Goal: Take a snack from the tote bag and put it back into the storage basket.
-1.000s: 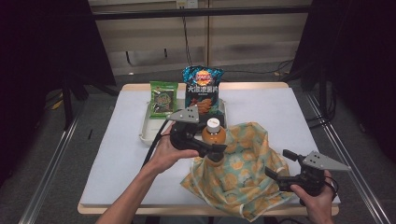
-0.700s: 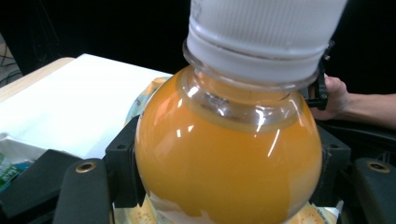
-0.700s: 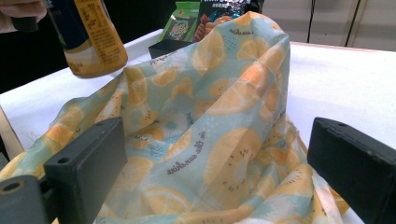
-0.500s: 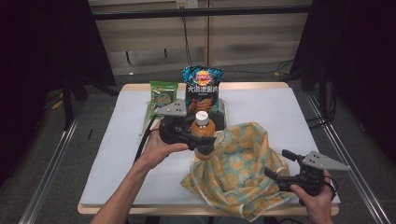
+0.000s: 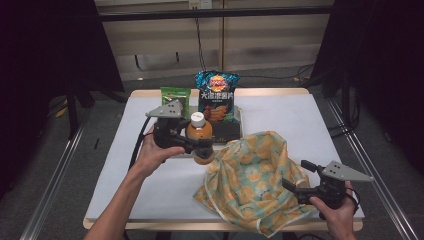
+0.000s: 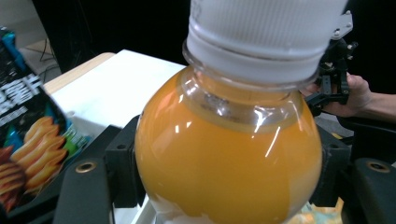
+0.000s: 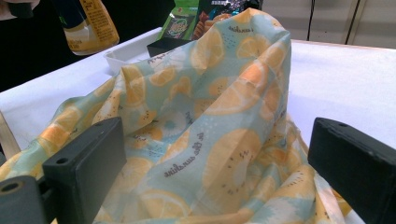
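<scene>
The left gripper (image 5: pixel 200 146) pinches an orange bottle (image 5: pixel 200 136) with a white cap; in the left gripper view both black jaws press on the round sides of the bottle (image 6: pixel 229 163). The bottle is upright, slightly tilted, and it hangs above the table (image 5: pixel 300 115), not touching it. From the middle of the table it is at about 10 o'clock, just at the 10 o'clock corner of the bag (image 5: pixel 255 182).

The bag is of cloth with a print of orange slices. It lies crumpled on the near half of the table, at about 5 o'clock from the middle. In the right gripper view its folds (image 7: pixel 219 121) rise in front of the jaws, and I cannot tell if something is inside it.

The right gripper (image 5: pixel 295 187) is at the 3 o'clock side of the bag. Its jaws are spread wide, and the cloth is between them, but the pads do not press on it.

At 12 o'clock from the bottle there is a white tray (image 5: pixel 240 131). In it stand a blue chips pack (image 5: pixel 217 97) and a green pack (image 5: pixel 175 96), the green one at 9 o'clock from the blue one.
</scene>
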The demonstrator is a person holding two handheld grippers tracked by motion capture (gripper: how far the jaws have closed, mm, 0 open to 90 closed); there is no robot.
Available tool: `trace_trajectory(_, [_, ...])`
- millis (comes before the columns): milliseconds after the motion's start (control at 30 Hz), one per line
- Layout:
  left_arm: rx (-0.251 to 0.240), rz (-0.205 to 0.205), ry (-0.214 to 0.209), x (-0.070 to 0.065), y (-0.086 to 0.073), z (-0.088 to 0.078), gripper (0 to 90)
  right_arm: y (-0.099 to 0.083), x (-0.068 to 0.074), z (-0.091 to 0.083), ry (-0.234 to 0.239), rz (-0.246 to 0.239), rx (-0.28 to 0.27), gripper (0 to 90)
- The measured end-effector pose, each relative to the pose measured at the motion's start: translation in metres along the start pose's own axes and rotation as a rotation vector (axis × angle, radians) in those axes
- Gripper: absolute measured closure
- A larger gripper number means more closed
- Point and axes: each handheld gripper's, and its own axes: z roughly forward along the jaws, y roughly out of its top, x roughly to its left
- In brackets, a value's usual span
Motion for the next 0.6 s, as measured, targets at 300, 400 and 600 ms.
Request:
trace_trajectory(300, [-0.006, -0.012, 0.083, 0.019, -0.008, -0.026, 30.3, 0.000, 0.000, -0.001, -0.002, 0.004, -0.002, 3.7])
trace_trajectory(400, [-0.005, -0.011, 0.108, 0.024, -0.012, -0.033, 30.3, 0.000, 0.000, -0.001, -0.002, 0.003, -0.002, 3.7])
trace_trajectory(600, [0.015, -0.008, 0.147, 0.036, -0.020, -0.046, 30.3, 0.000, 0.000, 0.000, -0.005, 0.002, 0.001, 3.7])
